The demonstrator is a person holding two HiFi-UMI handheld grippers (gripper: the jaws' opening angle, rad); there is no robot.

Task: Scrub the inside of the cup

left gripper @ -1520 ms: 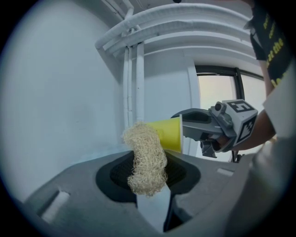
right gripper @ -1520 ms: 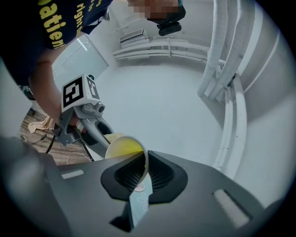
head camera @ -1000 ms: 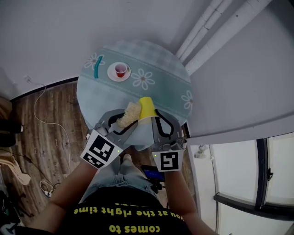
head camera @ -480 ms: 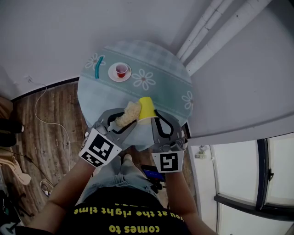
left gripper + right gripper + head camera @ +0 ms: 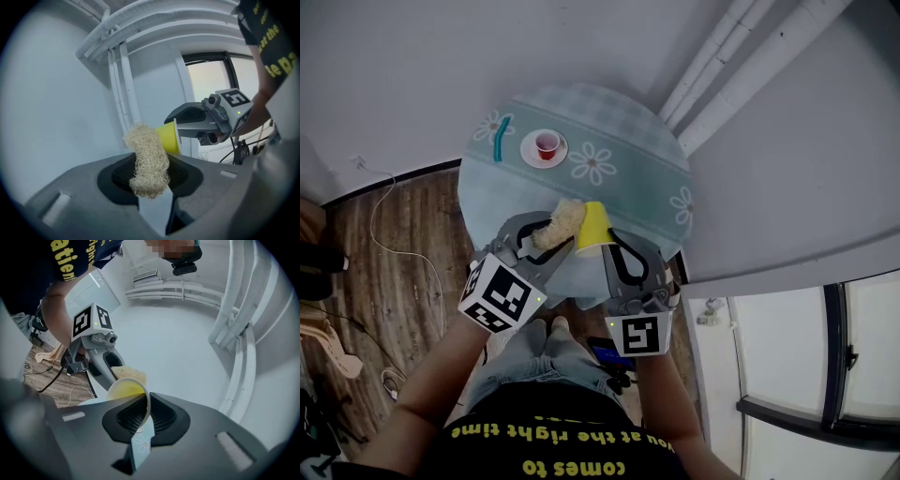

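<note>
My left gripper (image 5: 549, 231) is shut on a beige loofah sponge (image 5: 562, 221), which stands up between its jaws (image 5: 148, 161). My right gripper (image 5: 607, 240) is shut on the rim of a small yellow cup (image 5: 592, 227), held on its side with the mouth towards the sponge. In the right gripper view the cup's yellow inside (image 5: 125, 391) shows, and the sponge (image 5: 130, 373) lies against the far rim. The left gripper view has the sponge's tip covering the cup (image 5: 168, 138) at its mouth. Both are held above the near edge of the round table (image 5: 623, 122).
On the teal flowered tablecloth at the far side stands a white saucer (image 5: 532, 153) with a small red cup (image 5: 547, 143), and a teal curved stick (image 5: 498, 139) lies left of it. White pipes (image 5: 712, 66) run up the wall. Cables lie on the wooden floor (image 5: 394, 244).
The left gripper has rolled a little and both grippers have edged up and left in the head view. The sponge stays at the cup's mouth.
</note>
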